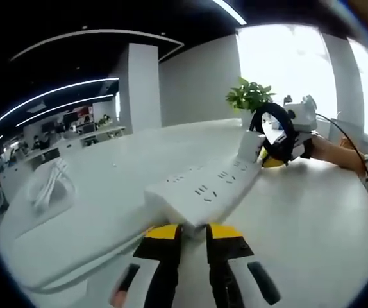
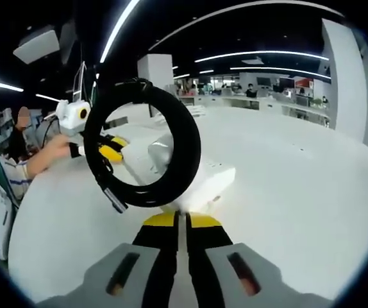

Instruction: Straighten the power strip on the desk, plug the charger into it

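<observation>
1. No box or bin shows; the only bearing surface is the white desk (image 1: pixel 312 212), which carries the power strip (image 1: pixel 204 186), a white coiled cord (image 1: pixel 48 186) lying well apart at the left of the left gripper view, and a potted plant (image 1: pixel 250 97) at the far edge.
2. The power strip is a long white bar with rows of dark socket slots on its top face; it lies flat on the desk, running away from the left gripper (image 1: pixel 193 232) toward the right gripper (image 1: pixel 275 154).
3. The left gripper's yellow-tipped jaws are pinched on the near end of the strip.
4. In the right gripper view, the right gripper (image 2: pixel 179 221) has its jaws pressed nearly together on the white charger (image 2: pixel 197 181), whose black cable (image 2: pixel 142 144) hangs in a loop in front; the charger sits at the strip's far end; the left gripper (image 2: pixel 110 149) shows beyond.
</observation>
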The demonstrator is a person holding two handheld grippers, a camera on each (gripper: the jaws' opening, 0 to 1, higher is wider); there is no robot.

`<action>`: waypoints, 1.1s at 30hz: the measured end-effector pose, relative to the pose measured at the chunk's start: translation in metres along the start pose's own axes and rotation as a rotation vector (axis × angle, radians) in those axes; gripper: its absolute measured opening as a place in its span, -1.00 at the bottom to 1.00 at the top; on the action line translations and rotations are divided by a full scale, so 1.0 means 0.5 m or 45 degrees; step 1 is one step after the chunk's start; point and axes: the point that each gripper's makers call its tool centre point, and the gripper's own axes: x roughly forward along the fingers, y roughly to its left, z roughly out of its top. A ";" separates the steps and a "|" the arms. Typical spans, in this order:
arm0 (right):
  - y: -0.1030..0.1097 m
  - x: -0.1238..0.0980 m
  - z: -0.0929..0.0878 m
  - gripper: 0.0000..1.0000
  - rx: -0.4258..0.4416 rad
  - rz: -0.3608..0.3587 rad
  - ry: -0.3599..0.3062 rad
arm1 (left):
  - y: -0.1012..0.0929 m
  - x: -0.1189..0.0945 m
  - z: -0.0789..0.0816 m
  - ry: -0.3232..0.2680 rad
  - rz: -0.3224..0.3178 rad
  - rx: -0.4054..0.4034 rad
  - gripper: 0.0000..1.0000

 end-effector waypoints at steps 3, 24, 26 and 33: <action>-0.004 0.001 0.001 -0.95 0.002 -0.004 -0.003 | 0.003 0.001 0.001 -0.002 0.005 0.001 -0.73; -0.013 0.004 0.003 -1.00 0.010 -0.016 -0.003 | 0.009 0.000 -0.001 0.001 0.022 0.021 -0.79; -0.011 0.004 0.002 -1.00 0.011 -0.017 -0.002 | 0.009 0.000 -0.001 0.002 0.022 0.019 -0.79; 0.009 0.007 0.006 -1.00 0.058 0.037 -0.031 | 0.006 -0.003 -0.004 0.005 0.022 0.018 -0.82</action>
